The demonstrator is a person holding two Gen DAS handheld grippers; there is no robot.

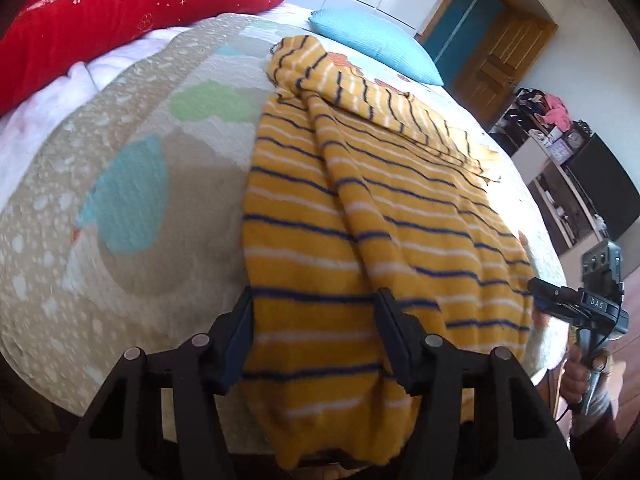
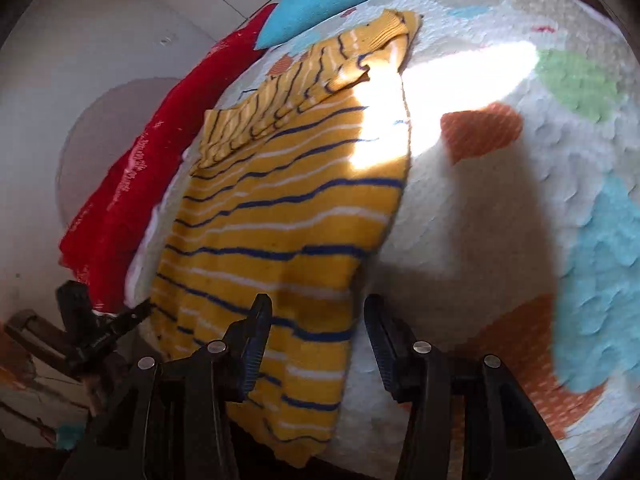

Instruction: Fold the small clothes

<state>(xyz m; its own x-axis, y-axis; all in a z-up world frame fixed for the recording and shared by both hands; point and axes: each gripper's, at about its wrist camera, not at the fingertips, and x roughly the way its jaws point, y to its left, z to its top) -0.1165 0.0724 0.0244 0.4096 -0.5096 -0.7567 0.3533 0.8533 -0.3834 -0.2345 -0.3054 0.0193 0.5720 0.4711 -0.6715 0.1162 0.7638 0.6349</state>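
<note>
Yellow striped sweater [image 1: 360, 216] spread on the bed's patterned quilt [image 1: 132, 184], hem hanging over the near edge. Left tool [image 1: 314, 336] wide over the hem; right tool [image 2: 316, 344] wide, gripping nothing.

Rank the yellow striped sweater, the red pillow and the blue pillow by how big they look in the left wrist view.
1. yellow striped sweater, clearly largest, though it lies nearest the camera.
2. red pillow, partly cut off by the frame edge.
3. blue pillow, smallest, but farthest away, so true size is unsure.
</note>
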